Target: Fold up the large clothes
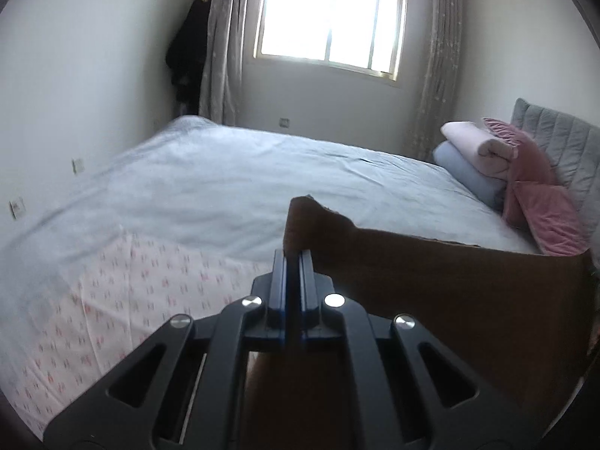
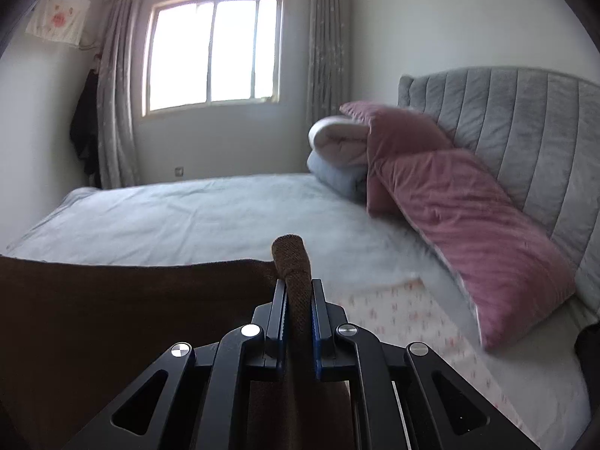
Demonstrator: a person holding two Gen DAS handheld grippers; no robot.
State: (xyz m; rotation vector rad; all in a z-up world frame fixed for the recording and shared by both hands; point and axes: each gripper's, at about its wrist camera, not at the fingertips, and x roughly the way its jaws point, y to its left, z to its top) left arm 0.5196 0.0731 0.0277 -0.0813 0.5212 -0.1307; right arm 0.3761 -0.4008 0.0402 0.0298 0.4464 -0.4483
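Brown garment (image 1: 450, 281) taut between left tongs (image 1: 292, 258) and right tongs (image 2: 298, 288), both clamped on its corners

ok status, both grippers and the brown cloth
Left gripper and right gripper both shut on brown cloth, stretched between them above bed. Nothing in the way.

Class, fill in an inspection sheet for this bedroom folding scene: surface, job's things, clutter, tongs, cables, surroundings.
Surface: bed under a pale blue cover, patterned sheet at the near edge.
Job's things: brown garment, edge stretched between both tongs.
Clutter: pink pillows and rolled bedding by the grey headboard.
Tongs: left tongs shut on the garment's corner; right tongs shut on a bunched fold.
Cables: nothing seen.
Surroundings: window, curtains, dark clothing hanging in the corner.
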